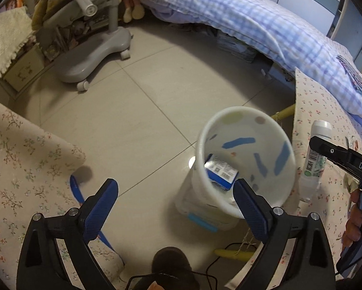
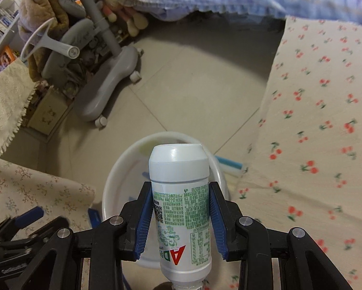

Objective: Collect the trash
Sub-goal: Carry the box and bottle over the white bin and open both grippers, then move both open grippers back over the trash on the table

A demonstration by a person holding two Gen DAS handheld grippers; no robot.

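A white trash bin (image 1: 243,159) with blue marks stands on the tiled floor and holds a blue and white box (image 1: 220,174). My left gripper (image 1: 175,197) is open and empty, just in front of the bin. My right gripper (image 2: 179,215) is shut on a white bottle (image 2: 181,200) with a green label and holds it over the bin's rim (image 2: 123,166). In the left wrist view the bottle (image 1: 314,162) and the right gripper (image 1: 343,159) show to the right of the bin.
A grey wheeled chair base (image 1: 91,55) stands at the far left. A bed with a blue checked quilt (image 1: 253,21) runs along the back. Floral cloths (image 1: 24,164) (image 2: 326,133) cover surfaces on both sides of the bin.
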